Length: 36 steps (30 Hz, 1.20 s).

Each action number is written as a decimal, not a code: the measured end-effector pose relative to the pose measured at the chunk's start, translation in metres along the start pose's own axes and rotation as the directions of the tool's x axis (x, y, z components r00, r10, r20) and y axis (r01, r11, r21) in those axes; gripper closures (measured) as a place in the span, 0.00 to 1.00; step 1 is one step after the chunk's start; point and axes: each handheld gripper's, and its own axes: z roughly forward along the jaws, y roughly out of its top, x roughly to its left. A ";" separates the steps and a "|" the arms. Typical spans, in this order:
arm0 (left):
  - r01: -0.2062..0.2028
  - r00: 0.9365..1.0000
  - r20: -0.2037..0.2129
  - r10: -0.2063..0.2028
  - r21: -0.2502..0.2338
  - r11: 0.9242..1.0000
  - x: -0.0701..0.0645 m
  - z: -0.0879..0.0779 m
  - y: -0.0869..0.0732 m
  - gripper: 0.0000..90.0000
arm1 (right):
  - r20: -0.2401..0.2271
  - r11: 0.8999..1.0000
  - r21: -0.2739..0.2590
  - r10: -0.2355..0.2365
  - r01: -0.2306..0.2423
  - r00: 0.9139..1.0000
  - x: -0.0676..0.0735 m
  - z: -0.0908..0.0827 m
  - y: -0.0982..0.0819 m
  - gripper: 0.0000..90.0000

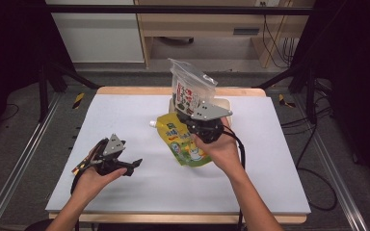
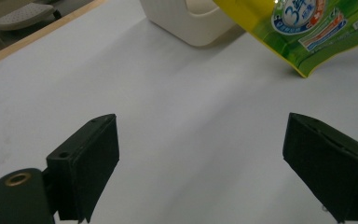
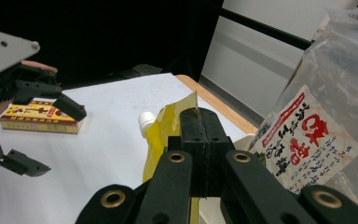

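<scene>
A yellow-green spout pouch (image 1: 185, 144) lies tilted in the middle of the white table, its white cap (image 3: 145, 120) toward the left. My right gripper (image 1: 189, 121) is shut on the pouch's upper edge (image 3: 168, 126); in the right gripper view the jaws (image 3: 199, 116) press together on the yellow film. My left gripper (image 1: 134, 167) hovers low at the front left, open, with bare table between its jaws (image 2: 205, 154). The pouch's bottom corner (image 2: 298, 28) lies ahead of it to the right.
A clear bag with a red-and-white label (image 1: 190, 89) stands in a white container (image 1: 224, 102) just behind the pouch. A flat yellow box (image 1: 81, 166) lies under the left hand. Wide bare table (image 1: 125, 120) spreads left and front.
</scene>
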 end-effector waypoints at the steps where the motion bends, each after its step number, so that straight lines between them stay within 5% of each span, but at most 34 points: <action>1: 0.001 1.000 0.002 -0.001 0.001 1.000 0.001 0.000 0.001 0.12 | -0.004 1.000 -0.001 -0.005 0.005 1.000 0.001 -0.001 0.000 1.00; 11: -0.016 0.999 0.032 0.015 0.021 1.000 0.012 -0.006 0.019 0.12 | -0.025 1.000 -0.011 -0.024 0.023 0.999 0.008 -0.005 0.001 1.00; 18: -0.066 0.995 0.075 0.065 0.013 0.998 0.015 -0.009 0.042 0.12 | -0.054 0.999 -0.016 -0.044 0.044 0.998 0.015 -0.008 0.002 1.00; 24: -0.111 0.985 0.132 0.110 0.004 0.994 0.013 -0.002 0.062 0.13 | -0.073 0.998 -0.024 -0.058 0.056 0.996 0.020 -0.011 0.003 1.00; 30: -0.190 0.966 0.184 0.181 0.033 0.981 0.010 0.011 0.078 0.14 | -0.086 0.998 -0.028 -0.064 0.062 0.994 0.023 -0.014 0.002 1.00; 36: -0.207 0.961 0.193 0.196 0.036 0.978 0.012 0.023 0.091 0.15 | -0.096 0.997 -0.030 -0.068 0.065 0.993 0.025 -0.016 0.002 1.00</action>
